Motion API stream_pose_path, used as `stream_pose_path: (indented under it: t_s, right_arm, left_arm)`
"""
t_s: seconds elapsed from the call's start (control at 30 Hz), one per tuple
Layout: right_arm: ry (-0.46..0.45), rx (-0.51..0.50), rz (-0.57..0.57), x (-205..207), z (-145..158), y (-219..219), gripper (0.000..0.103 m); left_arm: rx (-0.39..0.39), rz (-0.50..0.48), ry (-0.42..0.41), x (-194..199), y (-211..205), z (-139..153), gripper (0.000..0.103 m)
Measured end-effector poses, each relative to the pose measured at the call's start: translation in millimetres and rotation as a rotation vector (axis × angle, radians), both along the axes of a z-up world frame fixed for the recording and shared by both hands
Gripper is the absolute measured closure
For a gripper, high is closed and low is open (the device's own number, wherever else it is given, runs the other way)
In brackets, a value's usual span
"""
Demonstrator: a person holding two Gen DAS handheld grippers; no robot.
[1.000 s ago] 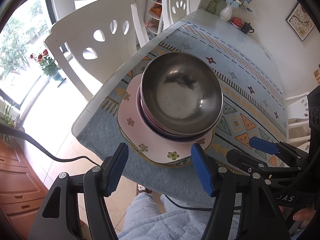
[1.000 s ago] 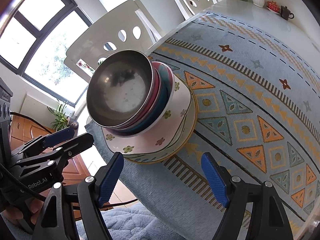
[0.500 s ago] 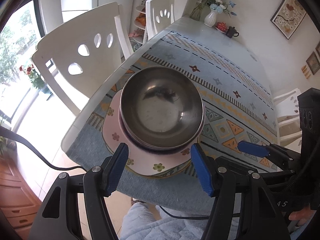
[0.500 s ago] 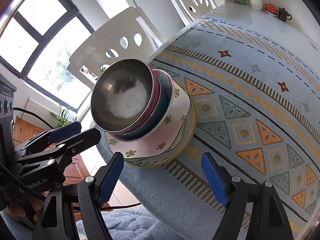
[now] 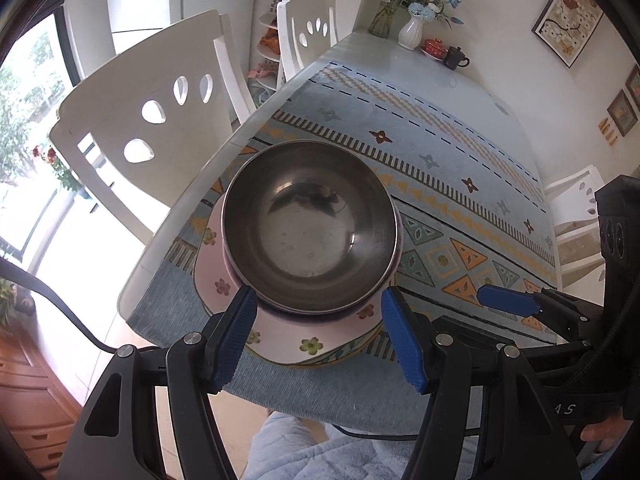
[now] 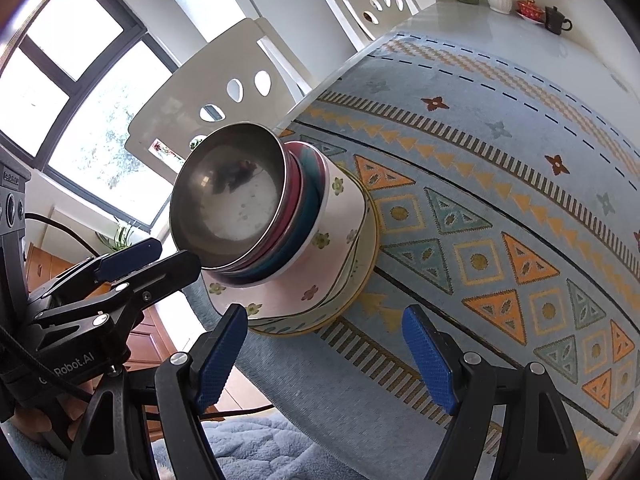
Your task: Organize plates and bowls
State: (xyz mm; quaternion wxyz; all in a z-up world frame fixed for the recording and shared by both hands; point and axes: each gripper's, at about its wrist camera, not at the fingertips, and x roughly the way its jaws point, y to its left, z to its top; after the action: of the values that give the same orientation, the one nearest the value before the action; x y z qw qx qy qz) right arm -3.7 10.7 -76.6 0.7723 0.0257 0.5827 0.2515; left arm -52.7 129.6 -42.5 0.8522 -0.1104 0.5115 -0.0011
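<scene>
A steel bowl (image 5: 310, 224) tops a stack of bowls: red (image 6: 294, 188) and teal (image 6: 308, 216) rims show under it. The stack sits on a pink flowered plate (image 5: 280, 344) over other plates with a yellow rim (image 6: 360, 280), near the table's near-left corner. My left gripper (image 5: 316, 336) is open and empty, its blue fingertips just in front of the stack. My right gripper (image 6: 328, 356) is open and empty, in front of and right of the stack. Each gripper shows in the other's view: the left (image 6: 128, 264), the right (image 5: 508, 304).
The table carries a blue patterned cloth (image 6: 500, 220). Its near edge (image 5: 320, 400) is just under my grippers. Two white chairs (image 5: 152, 120) stand along the left side. A vase (image 5: 412, 32), a red cup and a dark teapot (image 5: 456, 58) stand at the far end.
Both grippers have drawn back and up a little from the stack, which now looks smaller and farther. Both stay open. The stack has not moved.
</scene>
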Motion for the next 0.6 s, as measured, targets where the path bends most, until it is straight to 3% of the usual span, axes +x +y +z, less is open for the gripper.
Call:
stream_pose_path:
  t_s: [0.6]
  right_arm:
    - [0.015,-0.003,-0.016,3.6,-2.7,-8.0,0.025]
  left_arm:
    - [-0.008,-0.012,0.004,4.4,-4.8,-1.4,0.041]
